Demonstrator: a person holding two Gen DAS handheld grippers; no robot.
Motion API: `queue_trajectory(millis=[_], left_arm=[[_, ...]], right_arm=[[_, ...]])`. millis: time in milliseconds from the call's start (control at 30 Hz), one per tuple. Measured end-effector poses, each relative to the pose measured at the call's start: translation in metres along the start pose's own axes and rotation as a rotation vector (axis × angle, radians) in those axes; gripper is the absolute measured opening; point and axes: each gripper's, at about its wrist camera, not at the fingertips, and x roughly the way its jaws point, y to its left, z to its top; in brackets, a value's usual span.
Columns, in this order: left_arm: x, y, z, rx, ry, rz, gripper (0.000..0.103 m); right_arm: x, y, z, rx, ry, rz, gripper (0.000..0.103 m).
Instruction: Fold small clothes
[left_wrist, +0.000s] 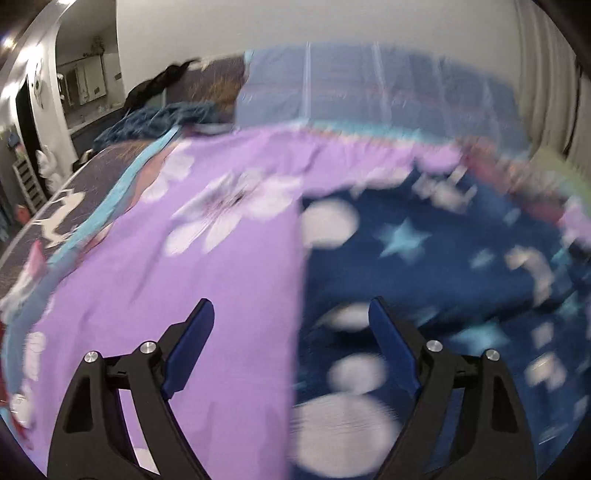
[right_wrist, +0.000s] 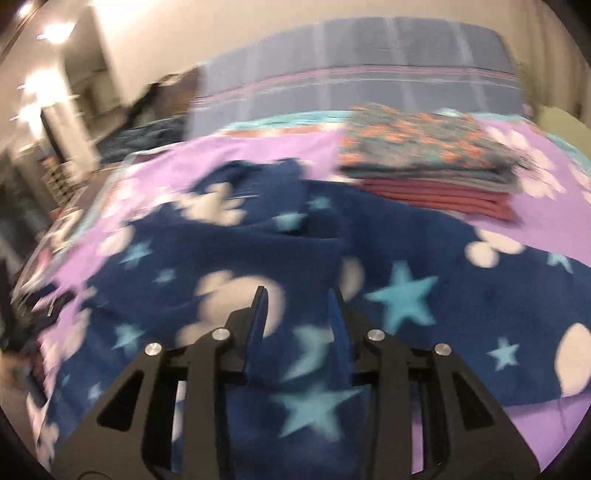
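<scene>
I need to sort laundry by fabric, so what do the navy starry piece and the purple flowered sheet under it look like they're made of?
The navy starry piece looks like fleece: matte, thick soft folds, though blur hides any nap. The purple flowered sheet looks like thin woven cotton or a blend: smooth, flat, with fine sharp creases.

The left hand-held gripper (left_wrist: 291, 314) was built of matte black linkage arms with triangular cut-outs, each arm carrying two round silver pivot screws near its joints. Its two fingers (left_wrist: 192, 347) were faced with flat, deep blue pads tapering toward the tips. The right hand-held gripper (right_wrist: 297, 295) had the same make: black cut-out arms, paired silver screws, and slim blue-faced fingers (right_wrist: 256, 325).
</scene>
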Motion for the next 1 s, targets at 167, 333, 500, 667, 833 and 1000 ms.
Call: queue_trajectory(millis=[167,333,500,667,833,1000], left_arm=[[0.007,-0.070,0.014,0.118,-0.015,-0.179,0.084],[0.085,-0.109,-0.015,0.227,0.170,-0.139,0.087],[0.084,-0.099,-0.011,0.165,0.162,-0.197,0.089],[0.085,-0.104,-0.011,0.186,0.165,-0.181,0.092],[0.083,-0.101,-0.012,0.182,0.163,-0.183,0.092],[0.082,-0.100,-0.013,0.183,0.163,-0.182,0.092]], right_arm=[[0.041,-0.001,-0.022,0.061,0.140,-0.101,0.038],[0.001,-0.013,-0.028,0.159,0.111,-0.087,0.055],[-0.081,-0.092,-0.045,0.366,-0.073,-0.271,0.067],[-0.170,-0.217,-0.117,1.010,-0.297,-0.360,0.060],[-0.196,-0.268,-0.146,1.141,-0.524,-0.382,0.054],[-0.183,-0.285,-0.132,1.042,-0.543,-0.439,0.047]])
